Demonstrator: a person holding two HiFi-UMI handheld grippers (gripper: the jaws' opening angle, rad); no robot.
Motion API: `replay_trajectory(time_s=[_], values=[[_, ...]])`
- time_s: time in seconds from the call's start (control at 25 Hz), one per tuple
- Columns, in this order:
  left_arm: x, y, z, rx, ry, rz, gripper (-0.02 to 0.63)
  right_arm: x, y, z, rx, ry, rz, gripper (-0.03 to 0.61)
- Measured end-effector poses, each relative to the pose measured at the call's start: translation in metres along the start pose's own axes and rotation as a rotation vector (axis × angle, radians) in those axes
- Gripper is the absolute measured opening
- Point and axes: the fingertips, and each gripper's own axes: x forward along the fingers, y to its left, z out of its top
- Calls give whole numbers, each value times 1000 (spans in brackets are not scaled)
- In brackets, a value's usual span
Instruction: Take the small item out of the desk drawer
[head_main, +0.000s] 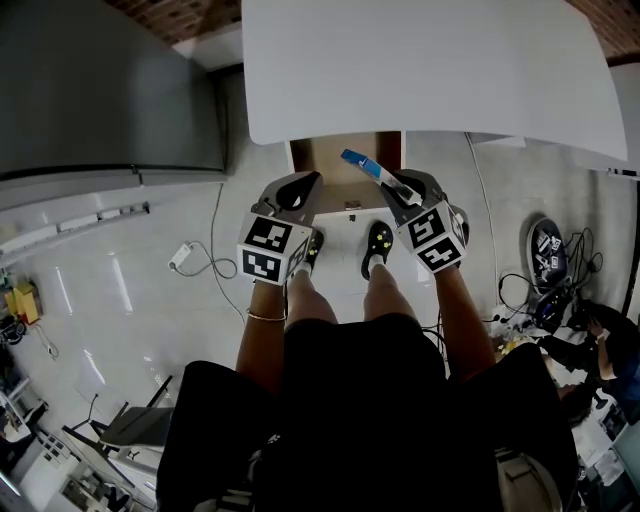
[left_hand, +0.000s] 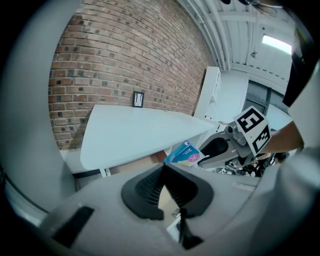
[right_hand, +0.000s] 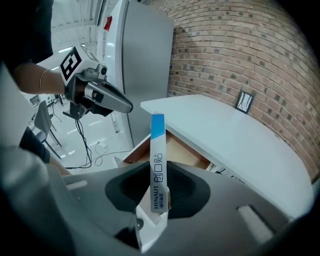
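A slim blue-and-white box (right_hand: 158, 160) stands upright between the pads of my right gripper (right_hand: 159, 174), which is shut on it. In the head view the box (head_main: 362, 165) hangs over the open drawer (head_main: 325, 155), whose brown wooden inside shows under the white desk (head_main: 430, 70). My left gripper (head_main: 298, 190) hovers at the drawer's left front corner, shut with nothing in it. In the left gripper view its black pads (left_hand: 150, 187) meet at the tips, and the box (left_hand: 185, 154) and right gripper (left_hand: 225, 147) show beyond them.
A grey cabinet (head_main: 110, 90) stands left of the desk. A white cable and plug (head_main: 190, 258) lie on the floor to the left. Cables and clutter (head_main: 555, 260) sit at the right. The person's feet (head_main: 378, 245) are just before the drawer. A brick wall (right_hand: 240, 45) lies behind the desk.
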Motion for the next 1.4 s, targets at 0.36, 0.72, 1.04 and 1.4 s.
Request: replay_trajectory(time_s=[0.36,0.72,1.04,1.4], values=[[-19,-23,25,32,-48,-26,0,-31,3,20,59,-80,-21,103],[-32,-37,49,51,-100,-44,-2,-61,-2,44,106,-158,-28,103],[-45,-47,66,76,-119,-53,-2,-87,-4,66,150,-241,-16,103],[-60,-55,85,143,-145,-55,-2,-113,-3,91,143,-326,-19,103]])
